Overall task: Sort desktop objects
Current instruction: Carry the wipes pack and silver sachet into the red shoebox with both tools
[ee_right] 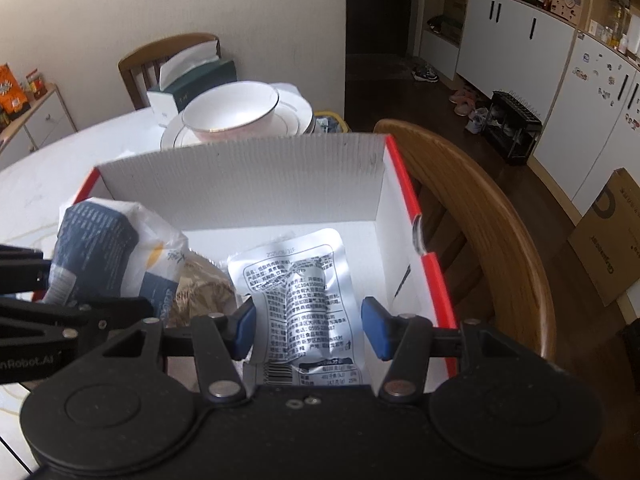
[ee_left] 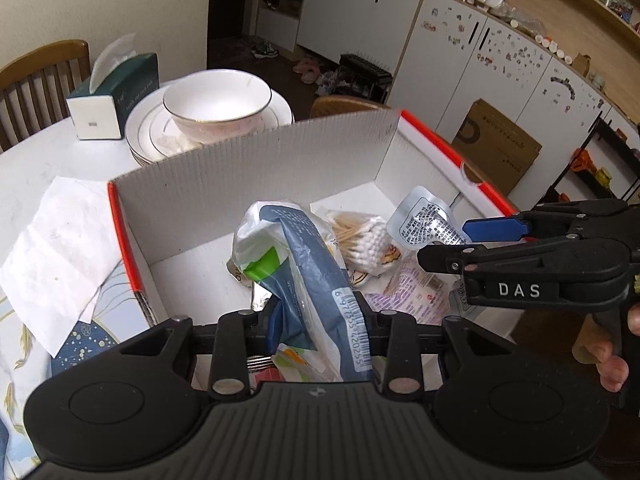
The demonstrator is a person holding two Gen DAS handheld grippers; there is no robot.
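The left gripper (ee_left: 316, 320) is clenched on a blue-and-white packet (ee_left: 316, 280) and holds it over the near edge of the box (ee_left: 256, 168). The packet's long axis runs from the jaws up and away toward the box's far wall, and its barcode end lies at the jaws.

The right gripper (ee_right: 308, 330) stands released, its blue pads (ee_right: 244, 328) apart and empty over a silver pouch (ee_right: 304, 292) on the box floor near the right wall. The pouch's long axis runs from near edge to far wall.

Only the left view shows cotton swabs (ee_left: 360, 240) lying mid-box, a tissue (ee_left: 56, 256) on the table beyond the box's left wall, and fingers (ee_left: 612, 364) on the right gripper's handle. Only the right view shows a wooden chair (ee_right: 480, 216) beyond the box's right wall.

Both views show a bowl (ee_left: 216, 100) on plates (ee_left: 152, 128) behind the far wall.
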